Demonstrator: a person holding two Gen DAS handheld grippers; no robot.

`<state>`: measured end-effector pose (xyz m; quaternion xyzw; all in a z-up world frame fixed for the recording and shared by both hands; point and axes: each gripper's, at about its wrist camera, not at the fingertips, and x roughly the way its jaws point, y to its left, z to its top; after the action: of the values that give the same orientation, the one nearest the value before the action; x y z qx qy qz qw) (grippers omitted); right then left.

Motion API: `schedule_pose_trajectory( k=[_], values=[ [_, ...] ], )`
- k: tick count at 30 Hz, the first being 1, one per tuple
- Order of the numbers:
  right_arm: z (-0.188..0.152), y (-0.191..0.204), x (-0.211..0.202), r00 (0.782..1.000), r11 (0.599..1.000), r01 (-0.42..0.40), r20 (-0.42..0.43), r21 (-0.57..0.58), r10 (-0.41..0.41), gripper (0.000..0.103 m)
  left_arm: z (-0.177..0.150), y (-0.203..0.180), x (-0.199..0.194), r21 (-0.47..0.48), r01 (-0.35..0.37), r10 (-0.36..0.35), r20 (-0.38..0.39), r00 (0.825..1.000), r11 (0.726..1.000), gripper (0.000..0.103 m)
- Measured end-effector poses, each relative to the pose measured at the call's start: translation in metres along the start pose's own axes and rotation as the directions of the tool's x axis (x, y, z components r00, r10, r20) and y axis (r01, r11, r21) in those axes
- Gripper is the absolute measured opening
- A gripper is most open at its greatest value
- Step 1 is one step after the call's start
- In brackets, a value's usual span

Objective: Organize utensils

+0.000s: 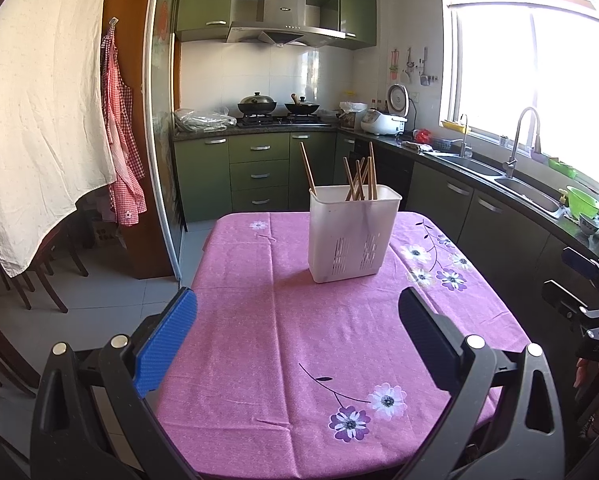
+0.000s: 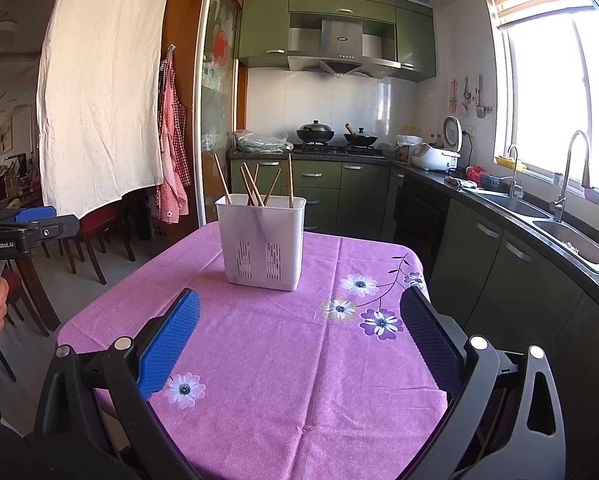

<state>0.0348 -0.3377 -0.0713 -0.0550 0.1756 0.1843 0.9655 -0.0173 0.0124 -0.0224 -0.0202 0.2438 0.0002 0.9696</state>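
Judging by the empty bench (image 1: 299, 340), both the left claw (image 1: 297, 320) and right claw (image 2: 299, 320) are held released, so the leaning chopsticks (image 2: 255, 184) in the caddy (image 2: 261, 240) should probably be straightened gently.

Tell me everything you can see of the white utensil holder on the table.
The holder is a white, plastic-looking rectangular bin, open at the top, with two groups of vertical drain slots low on its near wall. It stands upright on the pink floral tablecloth, toward the far end. Several wooden chopsticks lean inside, one apart at the left end. Both grippers are open and clear of it.
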Motion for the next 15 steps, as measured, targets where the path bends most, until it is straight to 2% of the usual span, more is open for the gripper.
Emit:
schedule_pose_trajectory(
  k=[7,15],
  values=[
    [0.0003,-0.0014,-0.0003,1.000,1.000,-0.002,-0.003,-0.001,0.002,0.098,0.0016,-0.0076,-0.0005,0.026,-0.006,0.006,0.013,1.000,1.000,0.096],
    [0.0002,-0.0026,0.0014,1.000,1.000,-0.002,-0.006,-0.001,0.002,0.098,0.0062,-0.0048,0.0042,0.012,-0.014,0.014,-0.009,1.000,1.000,0.096]
  ],
)
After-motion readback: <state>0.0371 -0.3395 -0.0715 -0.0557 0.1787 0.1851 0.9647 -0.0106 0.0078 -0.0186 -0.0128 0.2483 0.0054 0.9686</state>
